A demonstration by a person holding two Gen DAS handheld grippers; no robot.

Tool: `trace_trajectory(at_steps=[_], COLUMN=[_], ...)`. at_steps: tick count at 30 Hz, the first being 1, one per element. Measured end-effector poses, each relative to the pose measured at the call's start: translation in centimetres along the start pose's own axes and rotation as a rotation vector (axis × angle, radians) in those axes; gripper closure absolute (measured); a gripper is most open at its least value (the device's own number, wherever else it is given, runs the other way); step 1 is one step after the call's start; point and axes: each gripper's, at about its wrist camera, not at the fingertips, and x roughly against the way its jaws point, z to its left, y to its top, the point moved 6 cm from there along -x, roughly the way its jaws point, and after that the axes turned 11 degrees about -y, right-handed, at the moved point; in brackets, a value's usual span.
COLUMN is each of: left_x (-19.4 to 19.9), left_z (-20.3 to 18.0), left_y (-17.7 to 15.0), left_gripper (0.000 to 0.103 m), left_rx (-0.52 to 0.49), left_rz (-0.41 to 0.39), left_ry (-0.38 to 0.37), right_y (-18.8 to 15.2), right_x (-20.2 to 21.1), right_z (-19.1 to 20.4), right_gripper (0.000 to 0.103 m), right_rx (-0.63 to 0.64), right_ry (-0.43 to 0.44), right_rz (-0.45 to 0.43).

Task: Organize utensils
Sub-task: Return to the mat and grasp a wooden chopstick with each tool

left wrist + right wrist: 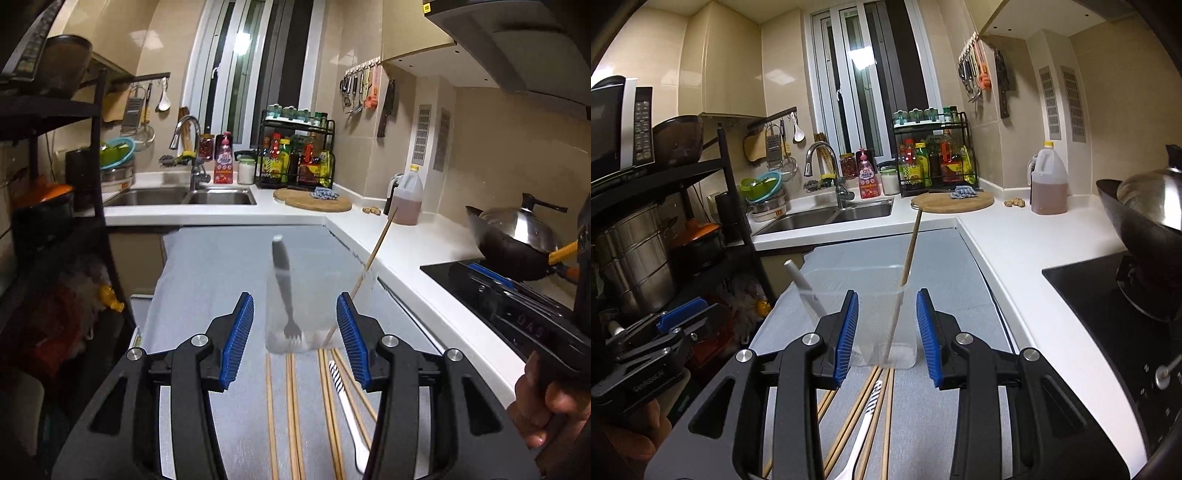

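A clear plastic tub (295,314), thin-walled and boxy with rounded corners, stood upright on a grey, faintly textured mat (214,266) that covered the worktop. Inside it a fork (284,291) with a dark handle leaned tines-down, and one bamboo chopstick (364,273) slanted out over the tub's right rim. In the right wrist view the same tub (849,291) held that chopstick (910,251) near its middle and a white handle (803,286) at its left wall.

On the mat in front of the tub lay loose bamboo chopsticks (291,406), slim, straight and pale brown, in rough lengthwise rows, with a white plastic utensil (347,406) bearing dark stripes among them. From the right wrist the chopsticks (857,410) fanned slightly and the white utensil (866,424) lay across them.

The mat ran back to a white counter (399,243) that wrapped along its far and right edges; a black hob (480,288) sat to the right and a steel sink (184,195) to the far left. A black metal rack (99,147) bordered the left side. The strip of mat beyond the tub was bare.

The left claw (295,343) was released, its ribbed blue pads (236,343) spread to either side of the tub and touching nothing; the loose chopsticks lay just below and between them. The right claw (886,336) was likewise released, its blue pads (846,339) flanking the tub's near wall, with the chopsticks and white utensil beneath the gap.
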Motion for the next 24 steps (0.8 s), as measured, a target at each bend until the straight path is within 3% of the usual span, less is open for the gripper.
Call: trace_trajectory(at_steps=[3,11,15,20,24], left_x=[1.3,3.2,4.0,2.8,1.7], left_z=[0.2,0.5,2.2,2.3,1.6], left_y=[-2.1,-7.5,-10.7,-15.0,-16.7], left_gripper=[0.067,0.077,0.083,0.085,0.088], left_rx=[0.003,-0.018,0.050,0.097,0.066], left_rz=[0.009,0.042,0.077,0.189,0.237], left_ry=[0.006,0.048,0.078,0.062,0.056], right_y=[-2.7,-8.4,-10.0,-13.3,-16.0], right_x=[1.1,1.5,1.5,-0.2,-1.4], right_z=[0.4,0.2,-0.8,-1.4,-1.8], right_gripper=[0.069,0.072,0.077,0.085,0.085], right_rx=[0.032,0.045,0.028,0.030,0.033], right_ry=[0.000,-0.022,-0.029,-0.025,-0.030], right_rz=[0.004,0.069,0.093,0.215,0.296])
